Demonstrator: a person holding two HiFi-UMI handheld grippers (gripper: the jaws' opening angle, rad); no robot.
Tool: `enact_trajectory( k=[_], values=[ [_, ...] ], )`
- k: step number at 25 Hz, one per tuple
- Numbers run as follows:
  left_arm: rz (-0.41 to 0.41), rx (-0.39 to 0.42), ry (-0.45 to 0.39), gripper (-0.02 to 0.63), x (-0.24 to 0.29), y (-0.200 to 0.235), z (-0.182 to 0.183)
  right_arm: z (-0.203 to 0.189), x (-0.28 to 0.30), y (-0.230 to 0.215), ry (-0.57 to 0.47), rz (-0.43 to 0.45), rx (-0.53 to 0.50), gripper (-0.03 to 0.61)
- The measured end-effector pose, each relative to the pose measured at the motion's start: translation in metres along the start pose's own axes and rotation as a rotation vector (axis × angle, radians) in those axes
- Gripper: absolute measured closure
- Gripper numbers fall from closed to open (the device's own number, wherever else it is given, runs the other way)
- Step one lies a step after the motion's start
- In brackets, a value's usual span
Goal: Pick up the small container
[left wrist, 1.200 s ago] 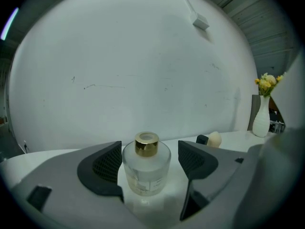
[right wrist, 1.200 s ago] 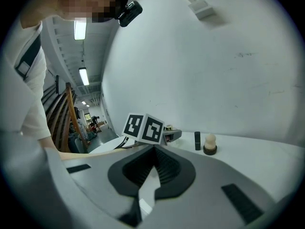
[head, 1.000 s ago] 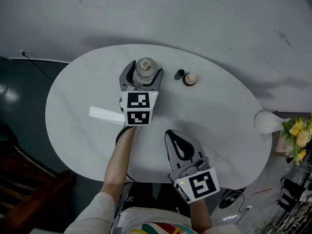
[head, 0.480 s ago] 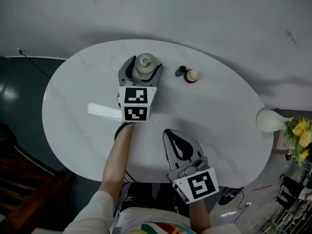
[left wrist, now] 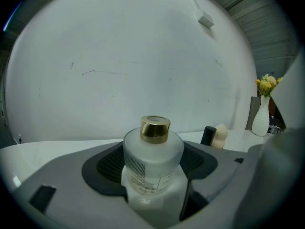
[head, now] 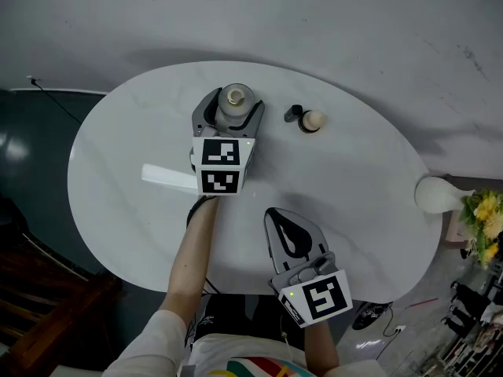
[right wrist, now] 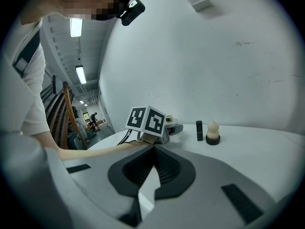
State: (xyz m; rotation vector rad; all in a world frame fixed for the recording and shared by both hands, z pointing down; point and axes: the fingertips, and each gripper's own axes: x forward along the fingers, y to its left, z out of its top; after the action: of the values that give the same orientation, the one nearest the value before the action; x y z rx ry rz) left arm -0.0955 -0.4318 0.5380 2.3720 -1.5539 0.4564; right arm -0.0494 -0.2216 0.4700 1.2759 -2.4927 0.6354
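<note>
My left arm [head: 189, 258] reaches straight out over the table [head: 354, 187]. My left gripper [head: 230, 110] has its jaws pressed on both sides of the bottle [left wrist: 153, 154], which stands upright at the table's far side. My right gripper [right wrist: 153, 150] sits close to my body at the near edge, jaws pressed together with nothing between them.

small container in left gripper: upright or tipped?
Upright. The small container stands between the left gripper fingers, gold cap pointing straight up.
</note>
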Motion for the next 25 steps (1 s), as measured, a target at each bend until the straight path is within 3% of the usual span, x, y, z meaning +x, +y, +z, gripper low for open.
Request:
enact_trajectory(
  k=[25],
  values=[
    [0.019, 0.005, 0.016, 0.267, 0.000, 0.001, -0.001, -0.006, -0.008, -0.020, 0.018, -0.020, -0.010, 0.568]
  ],
)
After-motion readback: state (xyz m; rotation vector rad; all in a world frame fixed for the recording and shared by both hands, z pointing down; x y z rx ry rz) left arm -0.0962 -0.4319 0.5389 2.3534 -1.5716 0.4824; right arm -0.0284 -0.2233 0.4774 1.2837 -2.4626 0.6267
